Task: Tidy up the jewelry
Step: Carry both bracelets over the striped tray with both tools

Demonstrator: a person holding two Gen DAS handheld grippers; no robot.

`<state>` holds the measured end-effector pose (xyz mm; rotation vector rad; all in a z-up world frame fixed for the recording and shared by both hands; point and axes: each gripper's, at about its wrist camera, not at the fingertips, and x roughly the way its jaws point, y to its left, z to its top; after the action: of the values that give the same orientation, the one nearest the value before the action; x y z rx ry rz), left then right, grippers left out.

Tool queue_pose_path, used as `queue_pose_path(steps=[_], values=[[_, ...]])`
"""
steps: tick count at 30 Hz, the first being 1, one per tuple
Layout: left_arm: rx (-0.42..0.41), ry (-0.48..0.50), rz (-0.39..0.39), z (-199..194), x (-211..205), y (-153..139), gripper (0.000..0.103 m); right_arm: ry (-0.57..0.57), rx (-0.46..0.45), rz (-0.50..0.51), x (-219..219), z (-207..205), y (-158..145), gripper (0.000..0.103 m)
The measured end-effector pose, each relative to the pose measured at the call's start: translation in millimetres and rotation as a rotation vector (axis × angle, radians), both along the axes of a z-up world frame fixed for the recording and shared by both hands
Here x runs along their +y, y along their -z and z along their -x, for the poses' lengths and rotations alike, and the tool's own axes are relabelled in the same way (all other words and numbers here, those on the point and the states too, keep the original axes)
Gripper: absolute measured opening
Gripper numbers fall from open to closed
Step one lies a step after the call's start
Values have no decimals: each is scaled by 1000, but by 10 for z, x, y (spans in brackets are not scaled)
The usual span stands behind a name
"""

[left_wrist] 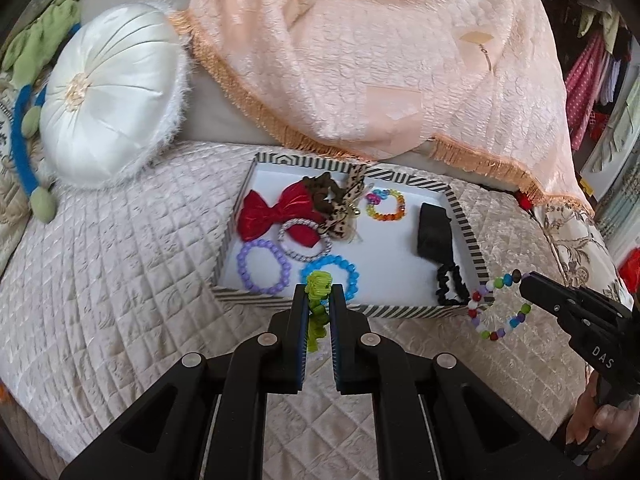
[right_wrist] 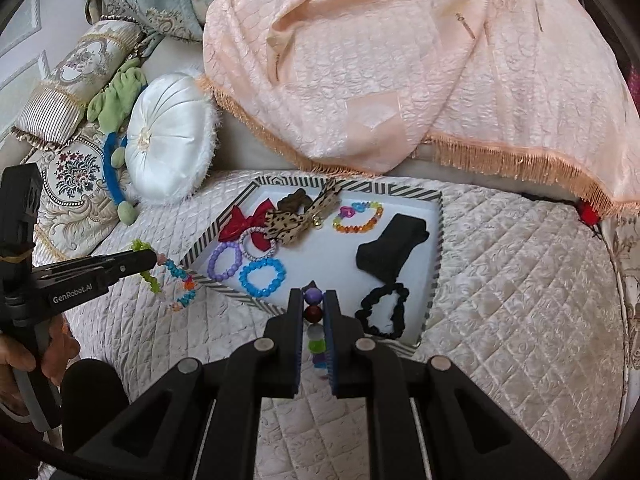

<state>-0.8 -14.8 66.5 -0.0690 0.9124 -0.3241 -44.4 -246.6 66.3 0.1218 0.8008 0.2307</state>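
Clamped between the left gripper's (left_wrist: 318,298) closed fingers is a lime-green beaded piece (left_wrist: 318,286), its top poking just past the fingertips; the right wrist view shows a clear-and-blue beaded bracelet (right_wrist: 178,282) dangling from the same grip, beside the tray's near-left corner. Off to the right of that gripper, the right gripper (right_wrist: 313,300) is pinched nearly closed on a multicoloured bead bracelet (left_wrist: 500,306), whose purple and dark red beads sit between the fingertips while the rest of the loop hangs free just outside the tray's near-right corner. Directly ahead of both grippers lies a striped-edged tray (left_wrist: 466,224) on a quilted bedspread (left_wrist: 120,248). Just beyond the left gripper's tips inside it are a blue bead bracelet (left_wrist: 332,272) and, to its left, a purple bead bracelet (left_wrist: 260,266); a silvery bangle (left_wrist: 304,240) overlaps a red bow (left_wrist: 276,212) farther on. A leopard-print bow (left_wrist: 344,208) and a brown hair tie (left_wrist: 320,188) lie at the far side, with a rainbow bead bracelet (left_wrist: 386,204) to their right. Ahead of the right gripper are a black scrunchie (right_wrist: 384,312) and a black folded piece (right_wrist: 390,248). Beyond the tray, a fringed peach blanket (left_wrist: 380,60) is heaped, and a white round cushion (left_wrist: 112,92) sits far left.
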Motion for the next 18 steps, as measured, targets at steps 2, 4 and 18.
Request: queue_pose_path(steps=[2,4,18], values=[[2,6,-1,-43,-65,-9,0,0,-1,-1,-15,-37,-14,9],[1,12,-3,-84,-139,-11,0,-1,-2,5,-14,-81,-24,9],[9,68,-30,-295,-592,90,0,3,10,-1,-92,-439,-37,9]])
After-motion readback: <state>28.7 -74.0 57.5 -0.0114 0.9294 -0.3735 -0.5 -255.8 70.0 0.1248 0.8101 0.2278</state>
